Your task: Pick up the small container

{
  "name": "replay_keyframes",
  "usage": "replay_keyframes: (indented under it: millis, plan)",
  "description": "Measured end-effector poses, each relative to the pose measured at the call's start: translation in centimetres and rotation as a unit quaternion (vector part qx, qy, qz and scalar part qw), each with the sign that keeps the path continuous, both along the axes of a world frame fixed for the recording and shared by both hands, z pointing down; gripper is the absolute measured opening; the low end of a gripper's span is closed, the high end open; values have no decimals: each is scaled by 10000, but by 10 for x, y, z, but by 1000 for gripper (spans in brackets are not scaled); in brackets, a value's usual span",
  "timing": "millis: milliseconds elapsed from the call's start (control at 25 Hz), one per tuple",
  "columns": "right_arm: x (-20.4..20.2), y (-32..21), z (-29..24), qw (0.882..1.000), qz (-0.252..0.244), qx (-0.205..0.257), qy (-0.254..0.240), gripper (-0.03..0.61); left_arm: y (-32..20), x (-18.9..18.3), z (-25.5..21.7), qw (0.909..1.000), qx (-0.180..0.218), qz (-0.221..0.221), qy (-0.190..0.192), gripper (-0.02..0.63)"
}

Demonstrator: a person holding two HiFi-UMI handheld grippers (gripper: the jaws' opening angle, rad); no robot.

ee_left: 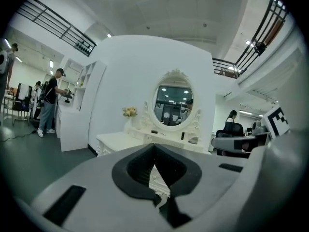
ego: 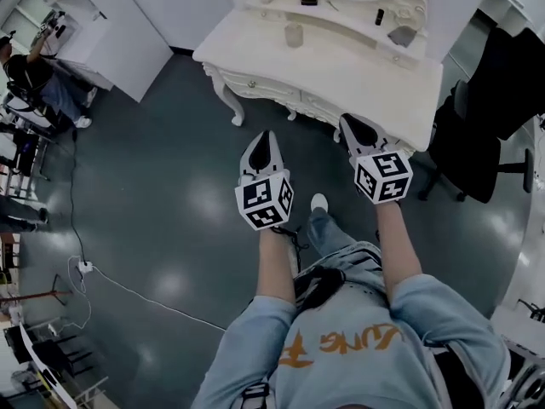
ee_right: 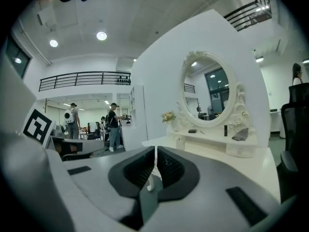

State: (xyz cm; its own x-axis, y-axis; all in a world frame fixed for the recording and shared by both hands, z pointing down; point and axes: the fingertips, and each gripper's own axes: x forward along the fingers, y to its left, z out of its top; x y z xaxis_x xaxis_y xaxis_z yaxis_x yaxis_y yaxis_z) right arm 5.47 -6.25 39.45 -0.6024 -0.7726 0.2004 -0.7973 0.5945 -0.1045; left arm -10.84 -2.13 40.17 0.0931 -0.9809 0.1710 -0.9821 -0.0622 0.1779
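Grey-green glossy floor (ego: 162, 152) underfoot and wide ahead; beyond it a white carved dressing-table surface (ego: 366, 83), with an oval mirror (ee_left: 175, 104) at its back and a black chair (ego: 502, 75) just beside its right end. Nearer in the head view, left tongs (ego: 263, 139) and right tongs (ego: 348, 123) side by side, each pinched together at the tips with nothing between; left over bare floor, right with its tip at the near edge of the surface, height above it hard to judge. Farther back, seemingly on the surface at the foot of the raised rear ledge, the likely small container (ego: 294, 34): pale, translucent, upright, well apart from both tongs. On the ledge behind it, a flat black item (ego: 309, 0), a short dark tube (ego: 380, 17) and a grey folded thing (ego: 402, 34). Reach not yet begun, by the look of things. Likely trouble from here: arriving with tongs closed and nudging the small container over or back against the ledge; opening too late or too narrow for its width; squeezing something light and smooth off-centre and squirting it loose; taking the wrong small thing from the ledge; clipping the front edge of the surface or the chair on the way in
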Motion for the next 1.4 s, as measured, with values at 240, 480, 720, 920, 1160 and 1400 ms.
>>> replay_keyframes:
  millis: [240, 480, 720, 920, 1160, 1400]
  plan:
    - [4, -106, 10, 9998, 75, -167, -101, 34, -110, 1, 6, 9997, -205, 87, -78, 21]
    - [2, -182, 1, 9993, 53, -86, -348, 34, -183, 18, -3, 9982, -238, 280, -477, 21]
    - [-16, -211, 9, 9986, -169, -139, -486, 34, -216, 15, 3, 9974, -377, 292, -543, 21]
    - [-20, -236, 21, 9984, -128, -196, -509, 34, -236, 16, 21, 9957, -541, 353, -660, 21]
    - [-42, -268, 30, 9991, -299, -95, -268, 35, -275, 10, 38, 9954, -612, 391, -625, 21]
    - [-64, -304, 53, 9990, -338, -278, -89, 35, -310, -7, 60, 9944, -863, 412, -455, 21]
